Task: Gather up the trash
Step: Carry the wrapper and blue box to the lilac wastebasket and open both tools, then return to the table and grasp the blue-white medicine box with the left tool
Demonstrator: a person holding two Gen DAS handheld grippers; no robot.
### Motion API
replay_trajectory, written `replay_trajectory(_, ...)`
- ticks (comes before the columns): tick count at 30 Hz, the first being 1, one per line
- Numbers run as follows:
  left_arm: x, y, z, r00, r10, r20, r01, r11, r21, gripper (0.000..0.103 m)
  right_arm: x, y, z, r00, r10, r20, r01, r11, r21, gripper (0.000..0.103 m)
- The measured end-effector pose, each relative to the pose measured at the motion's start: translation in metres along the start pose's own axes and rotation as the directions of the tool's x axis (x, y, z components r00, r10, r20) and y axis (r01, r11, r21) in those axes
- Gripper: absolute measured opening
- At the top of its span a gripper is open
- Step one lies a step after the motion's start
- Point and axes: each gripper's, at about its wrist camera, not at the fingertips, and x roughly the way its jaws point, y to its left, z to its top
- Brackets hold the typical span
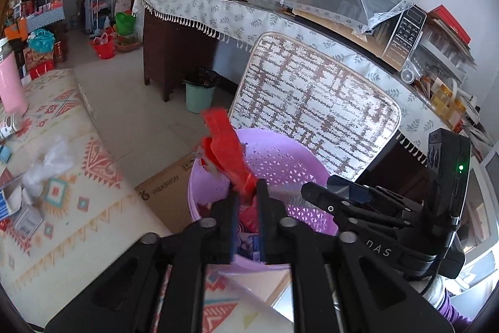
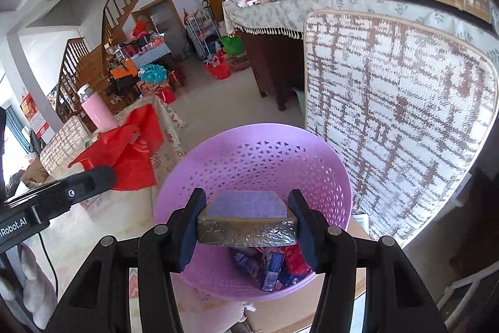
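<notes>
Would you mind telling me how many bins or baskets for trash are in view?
2: the purple perforated basket directly below both tools, and a green bin lined with a black bag beside the dark cabinet. Others may be hidden.

Perforated lilac plastic basket (image 2: pixel 255 164), smooth and matt. Beside it, thin glossy red plastic bag (image 2: pixel 131 152). Above it, block (image 2: pixel 248 217) in shiny film.

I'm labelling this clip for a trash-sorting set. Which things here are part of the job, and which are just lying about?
Part of the job:
purple basket
red plastic bag in the left gripper
flat box in the right gripper
packets in the basket
white bag on the mat

Lying about:
pink flask
chair
microwave
green bin
</notes>
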Motion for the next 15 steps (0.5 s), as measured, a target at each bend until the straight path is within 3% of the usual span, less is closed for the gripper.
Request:
replay_trajectory(2,0.001,0.001,0.000,1.000,0.008,0.011,-0.008,1.000,0.003,0.056,0.004,-0.007,0.002,1.000,0.000,0.000,0.000,1.000,0.028,0.061)
replay_trajectory(3,-0.002,0.003,-0.001,1.000,0.016,0.026,-0.016,1.000,-0.003,0.061,0.005,-0.010,0.003,1.000,0.007,-0.001,-0.007,0.999,0.043,0.062)
replay_trajectory(7,-0.010,0.012,-0.007,1.000,0.018,0.026,-0.017,0.999,-0.032,0.062,0.007,-0.016,0.002,1.000,0.006,0.001,-0.006,0.997,0.071,0.063)
replay_trajectory(15,-0.059,0.057,-0.035,0.992,0.122,0.042,-0.117,0.989,-0.095,0.062,-0.002,0.001,-0.004,1.000,0.026,0.005,-0.026,0.998,0.051,0.066)
